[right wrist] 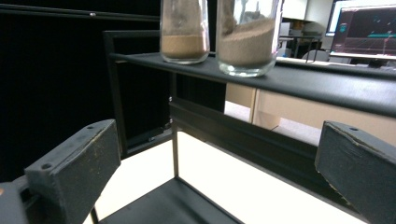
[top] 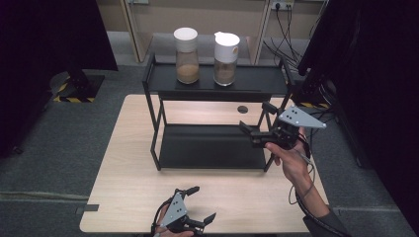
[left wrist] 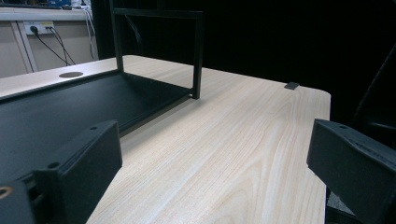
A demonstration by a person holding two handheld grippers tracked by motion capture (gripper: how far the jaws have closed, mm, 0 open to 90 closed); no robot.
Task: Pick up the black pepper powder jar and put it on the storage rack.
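A black two-tier rack [top: 217,89] stands on the light wood table [top: 133,182]. Its top shelf carries two glass jars with white lids, each part full of brownish powder: the left jar [top: 187,54] and the right jar [top: 226,53]. My right gripper [top: 257,118] is open and empty beside the rack's right end, at the height between the two shelves. In the right gripper view the gripper [right wrist: 217,154] looks up at both jars [right wrist: 184,32] [right wrist: 247,39] from below the top shelf. My left gripper [top: 203,203] is open and empty near the table's front edge, and in the left gripper view [left wrist: 210,154] it faces the rack's lower shelf [left wrist: 56,107].
A round cable hole [top: 242,109] sits in the table behind the rack. A small black clip [left wrist: 292,86] lies at a table corner. Dark screens [top: 44,34] flank the table on both sides. A lit monitor [right wrist: 366,28] stands off to the side.
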